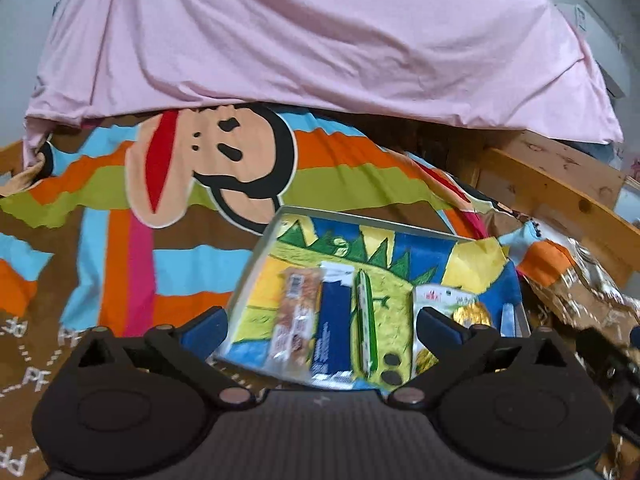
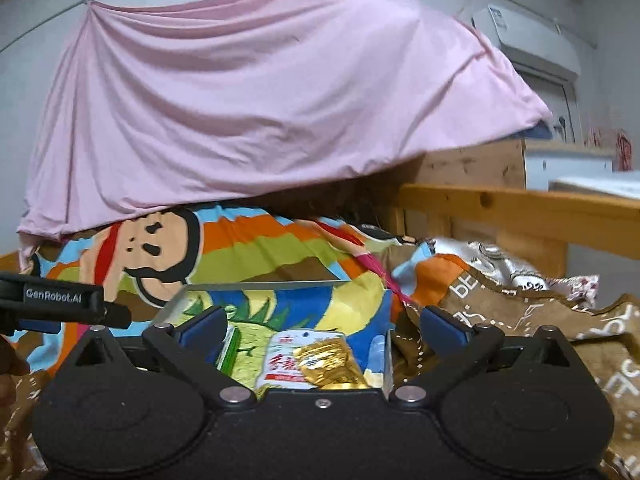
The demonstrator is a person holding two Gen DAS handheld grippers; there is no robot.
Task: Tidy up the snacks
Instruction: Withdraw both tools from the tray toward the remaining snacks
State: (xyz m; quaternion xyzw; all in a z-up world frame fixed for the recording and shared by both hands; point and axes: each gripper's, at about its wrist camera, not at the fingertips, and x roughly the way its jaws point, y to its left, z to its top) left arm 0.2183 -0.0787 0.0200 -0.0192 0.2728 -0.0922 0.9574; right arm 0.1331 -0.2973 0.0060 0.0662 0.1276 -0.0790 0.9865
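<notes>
A metal tray [image 1: 360, 221] with a dinosaur picture lies on the bed. Lined up in it are an orange-brown bar [image 1: 296, 316], a dark blue packet [image 1: 334, 320], a green and white stick [image 1: 366, 320], a white packet with red print [image 1: 432, 296] and a gold wrapper [image 1: 472, 314]. My left gripper [image 1: 324, 320] hovers above the tray's near side, open, with nothing between its fingers. My right gripper [image 2: 324, 322] is also open and empty, over the tray's [image 2: 256, 286] right part, where the white packet [image 2: 288, 360] and gold wrapper [image 2: 332, 360] lie.
A striped bedcover with a cartoon monkey [image 1: 208, 168] covers the bed. A pink sheet [image 1: 280, 40] hangs behind it. A wooden bed frame [image 2: 500, 204] and a crumpled brown blanket [image 2: 520, 308] are on the right. The left gripper's body [image 2: 60, 300] shows at the left edge.
</notes>
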